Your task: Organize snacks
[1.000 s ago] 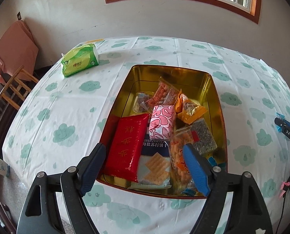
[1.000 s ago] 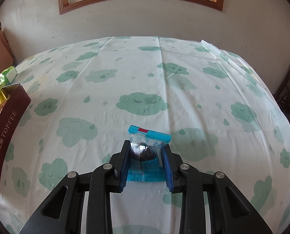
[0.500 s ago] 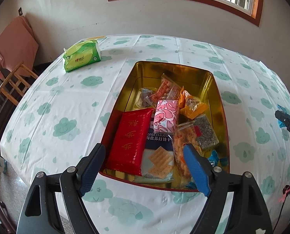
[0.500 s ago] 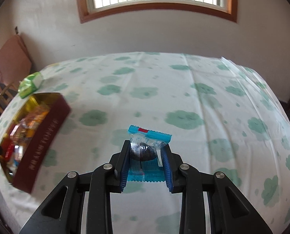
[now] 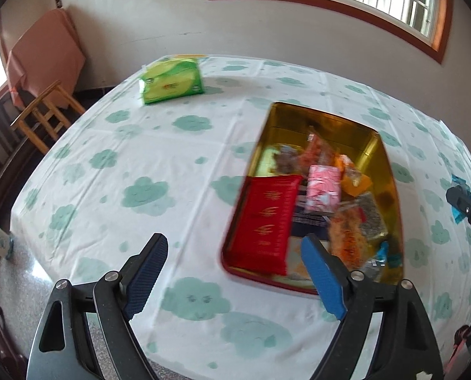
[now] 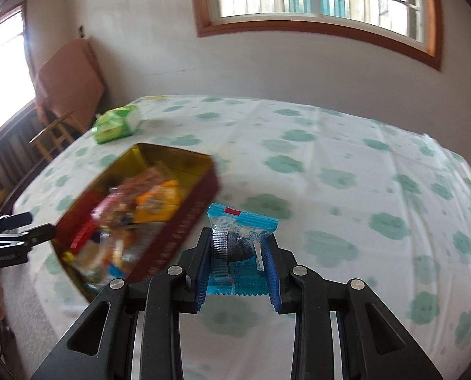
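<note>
A gold-lined tin (image 5: pixel 374 145) with dark red sides holds several snack packs, among them a red packet (image 5: pixel 267 218) and a pink one (image 5: pixel 324 186). My left gripper (image 5: pixel 235 272) is open and empty, above the table in front of the tin's near left corner. My right gripper (image 6: pixel 237 259) is shut on a blue-and-clear wrapped snack (image 6: pixel 240 237), held in the air just right of the tin (image 6: pixel 184 231). The right gripper's tip also shows at the right edge of the left wrist view (image 5: pixel 466 209).
A green tissue pack (image 5: pixel 172 80) lies at the table's far left. The table has a white cloth with green clouds (image 5: pixel 146 190). A wooden chair (image 5: pixel 45 114) and a folded brown table stand by the wall on the left.
My right gripper has lifted the blue snack and carried it left to the tin's side. My left gripper has swung left, so the tin now sits to its right.
</note>
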The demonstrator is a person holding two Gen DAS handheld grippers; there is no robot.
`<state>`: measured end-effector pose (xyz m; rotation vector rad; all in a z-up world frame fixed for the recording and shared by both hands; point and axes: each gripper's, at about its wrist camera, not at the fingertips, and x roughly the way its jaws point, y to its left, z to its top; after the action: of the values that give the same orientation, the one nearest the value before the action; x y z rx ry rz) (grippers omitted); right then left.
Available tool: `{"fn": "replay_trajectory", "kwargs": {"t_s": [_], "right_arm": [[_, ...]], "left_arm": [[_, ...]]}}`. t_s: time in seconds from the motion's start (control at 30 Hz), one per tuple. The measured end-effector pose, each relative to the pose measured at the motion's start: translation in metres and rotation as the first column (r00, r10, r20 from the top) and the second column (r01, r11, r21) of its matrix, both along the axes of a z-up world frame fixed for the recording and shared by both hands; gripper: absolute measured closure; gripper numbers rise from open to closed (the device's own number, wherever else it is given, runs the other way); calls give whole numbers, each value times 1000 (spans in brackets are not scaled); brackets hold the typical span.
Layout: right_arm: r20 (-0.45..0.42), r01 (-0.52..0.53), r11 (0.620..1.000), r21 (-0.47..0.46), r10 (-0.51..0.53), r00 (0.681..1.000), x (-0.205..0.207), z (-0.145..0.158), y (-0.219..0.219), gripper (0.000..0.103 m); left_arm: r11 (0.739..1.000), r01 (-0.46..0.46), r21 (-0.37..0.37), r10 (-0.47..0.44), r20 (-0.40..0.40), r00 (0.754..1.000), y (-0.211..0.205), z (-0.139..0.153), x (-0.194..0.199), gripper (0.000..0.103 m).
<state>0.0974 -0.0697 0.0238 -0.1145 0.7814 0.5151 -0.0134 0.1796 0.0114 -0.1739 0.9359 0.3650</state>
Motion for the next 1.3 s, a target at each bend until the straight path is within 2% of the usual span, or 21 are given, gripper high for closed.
{"fn": "replay_trajectory", "kwargs": {"t_s": [0.2,0.43,0.73,0.93,1.0,1.07,1.17,1.23,1.3], "right_arm": [[-15,-113,993,12,114,993,-14,-4,53,72],[-37,-208,978,-21,207,978,-24,-20,109,72],[-79,-213,973,-85,207,975,-19,-46,138,71],[-69,-207,973,-104,200,977,-19,-48,142,70],[-69,-203,972,-115,197,978,-21,-46,142,59],[-62,-196,975,-107,190,980,-24,-41,138,35],[-34,-192,978,-80,189,981,-34,-29,129,26],[-10,-192,977,-88,192,981,-43,-21,124,20],[5,-182,978,-105,183,983,-48,-16,118,18]], "left_arm": [[1000,-28,5,28,-6,1000,13,-1,-9,17],[999,-31,12,32,-15,999,16,-1,-12,17],[999,-36,18,37,-19,999,18,1,-14,17],[1000,-16,22,17,-23,1000,12,2,-12,17],[1000,-11,22,11,-24,1000,9,3,-11,17],[1000,-3,23,4,-25,1000,6,4,-11,17],[1000,4,26,-3,-23,1000,2,5,-11,17],[1000,6,29,-5,-20,1000,0,6,-12,17],[999,12,31,-11,-17,1000,-3,8,-12,17]]}}
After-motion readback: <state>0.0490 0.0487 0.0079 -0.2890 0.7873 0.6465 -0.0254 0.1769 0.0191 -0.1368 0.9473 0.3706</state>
